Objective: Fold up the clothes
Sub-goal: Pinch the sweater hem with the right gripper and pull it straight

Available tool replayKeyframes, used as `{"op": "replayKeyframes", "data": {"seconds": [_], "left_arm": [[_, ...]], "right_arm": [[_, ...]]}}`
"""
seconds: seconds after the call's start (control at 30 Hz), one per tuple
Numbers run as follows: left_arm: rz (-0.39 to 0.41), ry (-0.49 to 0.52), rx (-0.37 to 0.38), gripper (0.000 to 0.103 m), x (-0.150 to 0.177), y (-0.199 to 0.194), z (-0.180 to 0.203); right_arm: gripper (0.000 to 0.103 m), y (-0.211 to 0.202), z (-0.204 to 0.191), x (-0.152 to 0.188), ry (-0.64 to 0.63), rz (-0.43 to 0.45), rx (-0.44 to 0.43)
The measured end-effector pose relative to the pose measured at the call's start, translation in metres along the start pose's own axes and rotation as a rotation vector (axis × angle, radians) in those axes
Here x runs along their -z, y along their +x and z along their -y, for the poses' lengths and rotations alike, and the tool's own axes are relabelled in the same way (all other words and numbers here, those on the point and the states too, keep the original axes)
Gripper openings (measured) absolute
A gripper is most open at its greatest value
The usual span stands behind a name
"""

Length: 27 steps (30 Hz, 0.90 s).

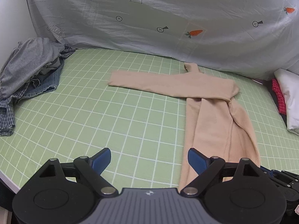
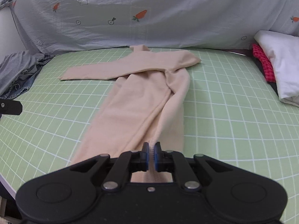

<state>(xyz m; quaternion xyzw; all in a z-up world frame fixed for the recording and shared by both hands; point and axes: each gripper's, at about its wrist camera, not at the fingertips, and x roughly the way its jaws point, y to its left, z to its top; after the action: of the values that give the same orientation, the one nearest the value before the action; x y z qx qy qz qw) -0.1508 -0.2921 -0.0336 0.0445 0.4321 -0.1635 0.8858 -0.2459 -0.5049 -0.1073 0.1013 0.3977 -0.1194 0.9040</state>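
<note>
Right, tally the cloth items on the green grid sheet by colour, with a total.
Beige: 1, the turtleneck top, its hem pinched in the right gripper
Grey: 1, a crumpled garment
Blue denim: 1, jeans
Blue-white check: 1, a shirt
White: 1, folded cloth
Red: 1, checked cloth
Total: 6

Left tongs (image 1: 149, 159) spread wide and empty, right tongs (image 2: 151, 155) pinched shut, both angled downward
</note>
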Motion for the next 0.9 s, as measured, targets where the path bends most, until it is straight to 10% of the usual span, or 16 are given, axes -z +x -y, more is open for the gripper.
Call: {"op": "replayKeyframes", "data": {"seconds": [0.33,0.6,0.9], "left_arm": [[-0.029,0.01,-0.003,0.089,-0.006,0.018,-0.058],[-0.046,0.03,0.036,0.09,-0.008,0.025,-0.061],[-0.077,0.014,0.019,0.09,-0.007,0.033,-0.056]], "right_arm": [[0.011,0.043,-0.03,0.023,0.171,-0.1,0.028],[0.03,0.01,-0.017,0.016,0.318,0.013,0.053],[0.032,0.037,-0.031,0.028,0.122,-0.129,0.161]]}}
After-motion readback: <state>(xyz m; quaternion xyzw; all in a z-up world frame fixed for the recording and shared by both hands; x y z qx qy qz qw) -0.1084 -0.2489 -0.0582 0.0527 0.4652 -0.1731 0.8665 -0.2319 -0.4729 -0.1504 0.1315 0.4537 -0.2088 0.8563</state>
